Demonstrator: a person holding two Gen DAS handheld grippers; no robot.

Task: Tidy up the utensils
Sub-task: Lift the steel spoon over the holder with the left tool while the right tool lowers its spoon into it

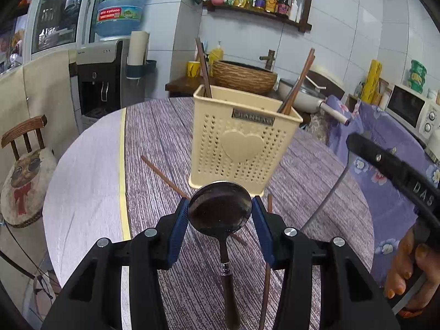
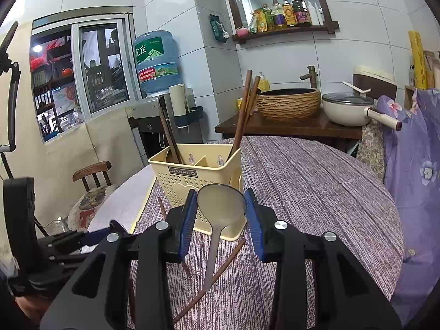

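A cream perforated utensil holder [image 1: 242,143] stands on the round table, with brown chopsticks [image 1: 295,88] upright in it. It also shows in the right wrist view [image 2: 192,181]. My left gripper [image 1: 220,211] is shut on a dark spoon [image 1: 220,209] by its bowl, its wooden handle pointing back toward the camera, just in front of the holder. My right gripper [image 2: 221,209] is shut on a grey metal spoon [image 2: 220,206] by its bowl, close to the holder's front. Loose chopsticks [image 1: 162,174] lie on the cloth, also seen under the right gripper [image 2: 220,272].
The table carries a purple striped cloth [image 2: 316,192]. A chair with a cat cushion [image 1: 22,181] stands at the left. A woven basin [image 2: 288,103] and a white pot [image 2: 349,108] sit on a counter behind. A microwave [image 1: 412,110] is at the right.
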